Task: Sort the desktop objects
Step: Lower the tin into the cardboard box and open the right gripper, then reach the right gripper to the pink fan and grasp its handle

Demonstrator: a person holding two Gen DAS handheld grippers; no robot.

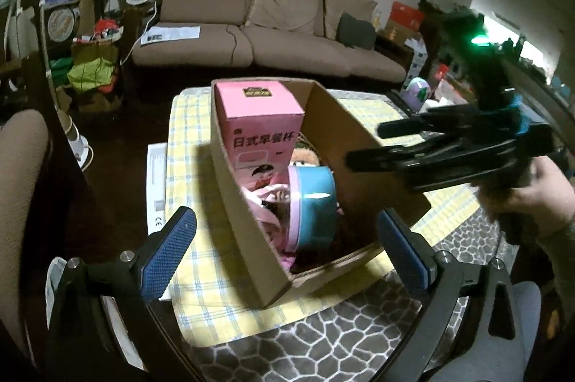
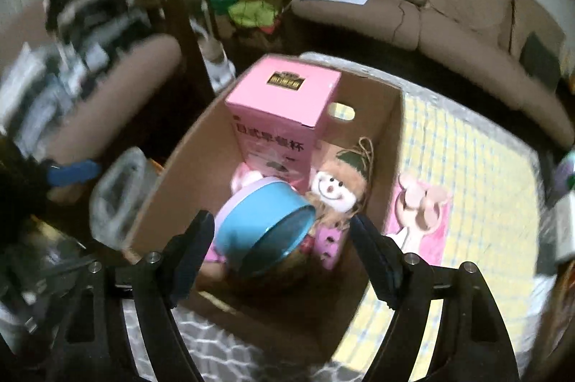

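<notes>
An open cardboard box (image 1: pixel 248 213) (image 2: pixel 377 137) stands on a yellow checked cloth (image 1: pixel 187 137). In it are a tall pink carton (image 1: pixel 260 119) (image 2: pixel 284 116), a blue and pink round tin (image 1: pixel 312 202) (image 2: pixel 262 227) on its side, and a smiling rag doll (image 2: pixel 334 195). My left gripper (image 1: pixel 284 234) is open and empty, low in front of the box. My right gripper (image 2: pixel 282 234) is open above the box, its fingers either side of the tin without gripping it; it also shows in the left wrist view (image 1: pixel 363 145), over the box's right wall.
A pink card with a spoon-like item (image 2: pixel 420 213) lies on the cloth right of the box. A white flat package (image 1: pixel 156 188) lies left of the cloth. A clear plastic tub (image 2: pixel 118 195) sits left of the box. A brown sofa (image 1: pixel 273 22) stands behind the table.
</notes>
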